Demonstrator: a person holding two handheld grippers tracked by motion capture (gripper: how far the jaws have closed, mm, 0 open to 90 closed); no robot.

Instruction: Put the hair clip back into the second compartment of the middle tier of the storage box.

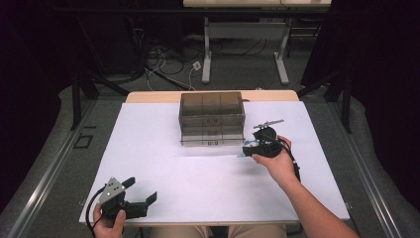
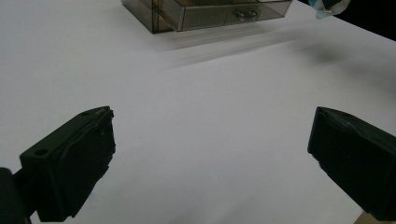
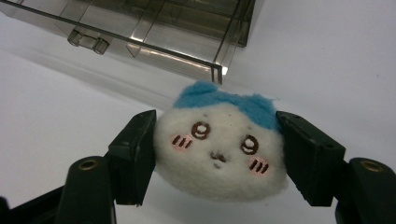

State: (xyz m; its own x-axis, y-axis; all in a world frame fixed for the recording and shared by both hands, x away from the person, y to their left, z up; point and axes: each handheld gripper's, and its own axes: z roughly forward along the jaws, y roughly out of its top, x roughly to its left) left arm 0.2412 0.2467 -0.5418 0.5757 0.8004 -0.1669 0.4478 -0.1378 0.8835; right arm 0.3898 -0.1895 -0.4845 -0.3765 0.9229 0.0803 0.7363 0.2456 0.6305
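A: Plush toy (image 3: 219,151), white face, blue ears: where is it?
B: Pinched between the jaws of the right tool (image 3: 217,149), squeezed on both sides. In the high view it's right of centre, the right tool (image 1: 246,150) just off the lower right corner of the drawer box (image 1: 212,118); a bit of blue shows at the tip.
A: Off the table (image 1: 198,178)?
B: Looks lifted; I can't tell how clear of the surface.
A: Drawer box state?
B: Smoky clear plastic, upper centre of the frame. In the right gripper view the drawer (image 3: 140,32) stands open just above the toy.
A: Left tool (image 1: 140,195)?
B: Lower left, jaws spread wide, nothing between them, parked over bare table.
A: Progress?
B: Pick done, I'd say. Left: carry the toy over the drawer, drop it, probably shut the drawer.
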